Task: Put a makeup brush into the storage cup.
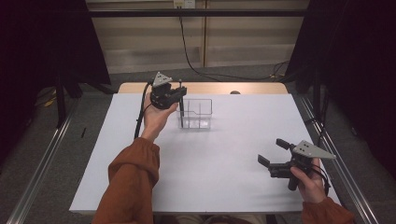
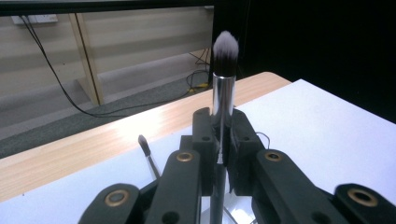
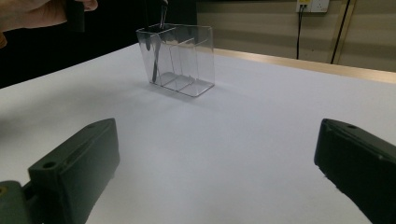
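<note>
My left gripper (image 2: 222,126) is shut on a makeup brush (image 2: 224,88) with a silver ferrule and white-tipped dark bristles. The brush stands upright with its bristles on top. In the high view this gripper (image 1: 175,93) hangs at the left end of a clear plastic organiser (image 1: 198,114) with several compartments. A dark slim handle (image 3: 156,56) reaches down into the organiser's (image 3: 187,56) left compartment. A second, thinner brush (image 2: 145,147) shows just left of the jaws. My right gripper (image 1: 271,150) rests open near the table's right front, with nothing between its jaws (image 3: 217,154).
A white sheet (image 1: 224,158) covers the table, and a wooden strip (image 1: 205,87) shows along its far edge. Black curtains hang on both sides. A cable (image 1: 187,51) runs down the back wall to the floor. Metal rails (image 1: 42,158) flank the table.
</note>
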A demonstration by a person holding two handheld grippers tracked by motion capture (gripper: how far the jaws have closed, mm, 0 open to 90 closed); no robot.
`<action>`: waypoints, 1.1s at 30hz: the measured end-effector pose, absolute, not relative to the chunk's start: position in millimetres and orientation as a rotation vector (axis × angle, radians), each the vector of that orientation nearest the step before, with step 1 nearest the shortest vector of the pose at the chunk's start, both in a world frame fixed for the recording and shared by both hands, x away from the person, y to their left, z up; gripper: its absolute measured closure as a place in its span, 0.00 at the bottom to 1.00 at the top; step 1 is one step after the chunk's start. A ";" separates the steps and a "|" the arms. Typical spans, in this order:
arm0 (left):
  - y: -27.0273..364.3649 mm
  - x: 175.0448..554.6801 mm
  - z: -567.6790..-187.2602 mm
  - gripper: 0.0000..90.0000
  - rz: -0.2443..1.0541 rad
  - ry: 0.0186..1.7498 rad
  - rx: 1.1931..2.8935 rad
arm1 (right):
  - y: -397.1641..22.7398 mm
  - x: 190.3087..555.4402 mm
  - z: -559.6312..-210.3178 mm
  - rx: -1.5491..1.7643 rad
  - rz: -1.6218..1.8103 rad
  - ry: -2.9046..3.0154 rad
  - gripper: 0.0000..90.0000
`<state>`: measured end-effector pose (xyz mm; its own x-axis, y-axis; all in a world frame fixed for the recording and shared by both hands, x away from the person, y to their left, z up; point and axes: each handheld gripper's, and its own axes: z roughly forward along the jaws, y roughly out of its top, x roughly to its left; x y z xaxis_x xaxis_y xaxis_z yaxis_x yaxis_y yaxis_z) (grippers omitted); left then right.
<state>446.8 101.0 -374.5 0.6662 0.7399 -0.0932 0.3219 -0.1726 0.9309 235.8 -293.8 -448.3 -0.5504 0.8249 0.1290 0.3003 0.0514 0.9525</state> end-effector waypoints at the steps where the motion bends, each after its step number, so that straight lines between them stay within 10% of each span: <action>1: 101.1 446.9 -375.2 0.93 0.466 0.853 1.766 | -293.9 235.9 -448.4 1.123 1.516 1.878 0.00; 33: 96.6 448.8 -397.3 0.93 0.449 0.912 1.786 | -293.4 236.5 -448.8 1.118 1.510 1.887 0.00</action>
